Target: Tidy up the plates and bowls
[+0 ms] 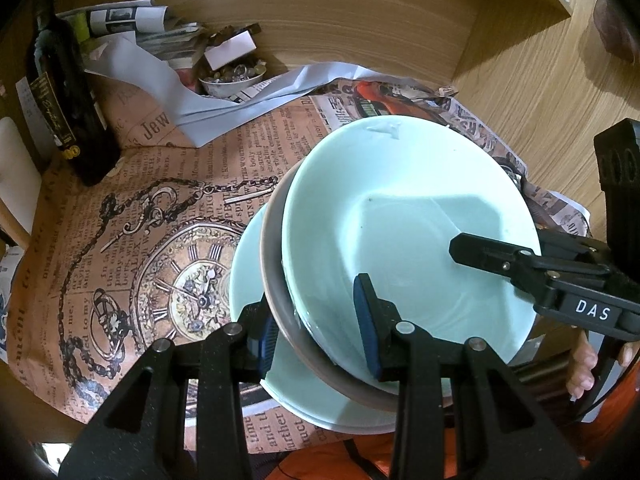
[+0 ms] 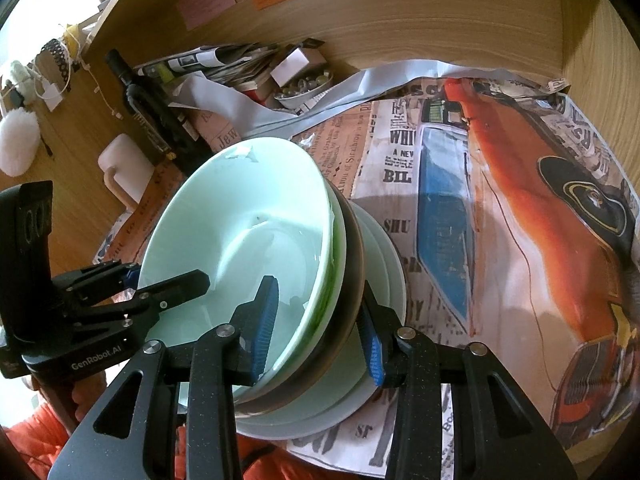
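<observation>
A pale green bowl (image 1: 404, 216) sits nested in a brown bowl (image 1: 276, 280), on a stack of pale green plates (image 1: 256, 280). My left gripper (image 1: 316, 328) straddles the near-left rims of both bowls, one finger inside the green bowl, one outside the brown one. My right gripper (image 2: 320, 332) straddles the bowls' right rims the same way; it also shows in the left wrist view (image 1: 480, 250). The green bowl (image 2: 240, 240), brown bowl (image 2: 352, 264) and plates (image 2: 388, 280) show in the right wrist view. The left gripper (image 2: 168, 280) shows there too. Whether the pads press the rims is unclear.
Printed newspaper sheets (image 1: 120, 240) cover the wooden table. A dark bottle (image 1: 68, 100) stands at the back left. A small bowl of beads (image 1: 232, 76), folded papers (image 1: 132, 20) and a white sheet (image 1: 208, 108) lie by the wooden back wall. A white mug (image 2: 124, 168) stands left.
</observation>
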